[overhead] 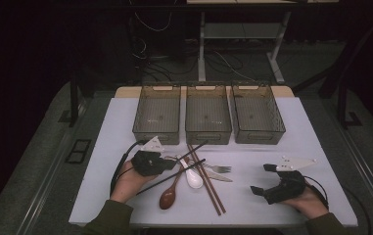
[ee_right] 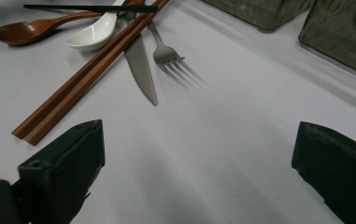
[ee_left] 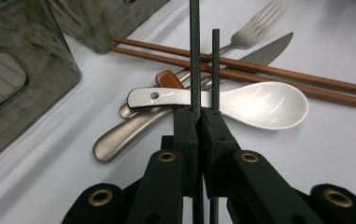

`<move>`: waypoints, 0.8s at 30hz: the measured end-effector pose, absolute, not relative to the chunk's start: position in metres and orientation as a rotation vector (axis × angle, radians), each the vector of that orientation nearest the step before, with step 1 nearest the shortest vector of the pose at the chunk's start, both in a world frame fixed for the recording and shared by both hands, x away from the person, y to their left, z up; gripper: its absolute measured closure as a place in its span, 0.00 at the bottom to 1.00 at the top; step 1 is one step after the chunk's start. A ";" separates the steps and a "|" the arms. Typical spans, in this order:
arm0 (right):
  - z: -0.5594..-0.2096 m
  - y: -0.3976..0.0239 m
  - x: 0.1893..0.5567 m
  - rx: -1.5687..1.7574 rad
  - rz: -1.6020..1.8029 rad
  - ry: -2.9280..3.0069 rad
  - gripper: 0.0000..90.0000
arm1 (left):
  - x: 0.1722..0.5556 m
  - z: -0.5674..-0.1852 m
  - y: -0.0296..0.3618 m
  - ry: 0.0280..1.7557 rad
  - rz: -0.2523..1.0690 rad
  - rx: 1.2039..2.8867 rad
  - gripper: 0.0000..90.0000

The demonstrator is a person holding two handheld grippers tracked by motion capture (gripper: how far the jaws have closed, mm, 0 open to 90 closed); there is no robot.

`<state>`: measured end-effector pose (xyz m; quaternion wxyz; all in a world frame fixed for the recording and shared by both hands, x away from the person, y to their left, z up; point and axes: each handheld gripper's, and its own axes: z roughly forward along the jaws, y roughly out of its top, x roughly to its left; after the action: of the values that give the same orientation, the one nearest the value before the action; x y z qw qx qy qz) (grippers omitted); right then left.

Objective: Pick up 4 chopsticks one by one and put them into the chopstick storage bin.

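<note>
My left gripper (overhead: pixel 171 164) (ee_left: pixel 202 115) is shut on a pair of black chopsticks (overhead: pixel 194 155) (ee_left: pixel 195 51), which stick out past its jaws over a pile of cutlery. In the pile lie a white ceramic spoon (overhead: pixel 194 177) (ee_left: pixel 264 105) (ee_right: pixel 94 33), a brown wooden spoon (overhead: pixel 167 198) (ee_right: pixel 21 31), brown chopsticks (overhead: pixel 207 183) (ee_left: pixel 288 74) (ee_right: pixel 80 81), a fork (overhead: pixel 219 168) (ee_left: pixel 256 27) (ee_right: pixel 166 52) and a knife (overhead: pixel 221 177) (ee_left: pixel 270 50) (ee_right: pixel 140 67). My right gripper (overhead: pixel 263 179) (ee_right: pixel 199 135) rests open on the table's right side, with nothing between its jaws.
Three see-through grey bins (overhead: pixel 157 113) (overhead: pixel 207 113) (overhead: pixel 256 112) stand in a row at the back of the white table (overhead: pixel 301 142), apparently with nothing in them. One bin (ee_left: pixel 17 79) is close on the left in the left gripper view. Bare tabletop lies between the cutlery and my right gripper.
</note>
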<state>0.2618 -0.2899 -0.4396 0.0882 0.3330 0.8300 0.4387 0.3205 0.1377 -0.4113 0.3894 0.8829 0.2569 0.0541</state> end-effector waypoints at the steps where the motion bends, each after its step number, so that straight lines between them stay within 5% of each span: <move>1: -0.440 -0.290 0.262 0.994 1.308 2.468 0.03 | 0.321 -0.409 0.139 0.663 0.132 2.240 0.94; 24: -0.439 -0.291 0.262 0.989 1.318 2.456 0.03 | 0.331 -0.386 0.143 0.705 0.162 2.223 0.94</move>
<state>0.2618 -0.2912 -0.4388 0.0918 0.3329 0.8269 0.4439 0.3308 0.1430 -0.3858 0.3911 0.8752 0.2774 0.0637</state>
